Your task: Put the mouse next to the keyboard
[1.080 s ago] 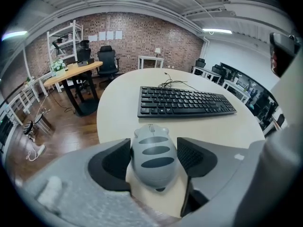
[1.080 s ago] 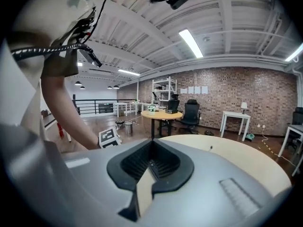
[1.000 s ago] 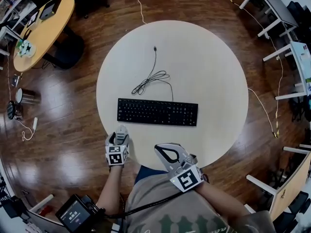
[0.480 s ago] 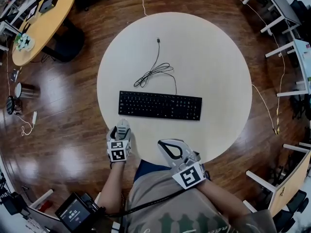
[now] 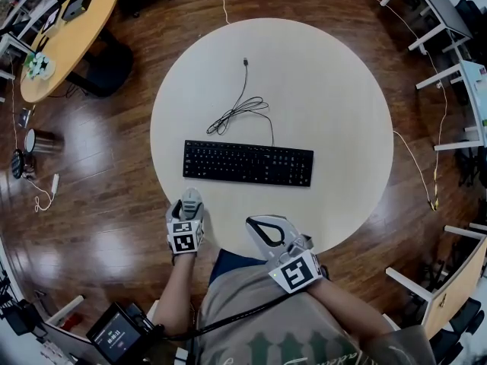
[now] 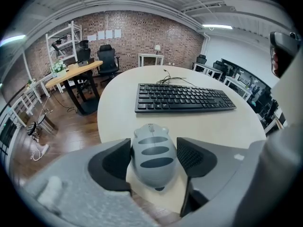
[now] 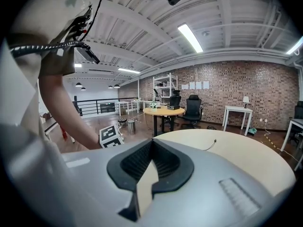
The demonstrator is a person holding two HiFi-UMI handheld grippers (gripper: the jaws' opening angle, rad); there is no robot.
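As the left claw [image 6: 154, 144] clamps the mouse [image 6: 152, 159] at the table [image 6: 215, 126] edge, the right claw [image 7: 151, 145] is closed

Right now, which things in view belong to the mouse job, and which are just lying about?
Job: mouse, gripped in the left hand-held gripper; keyboard; round table.

Lying about: coiled cable beyond the keyboard; wooden side table; right hand-held gripper, shut and empty.
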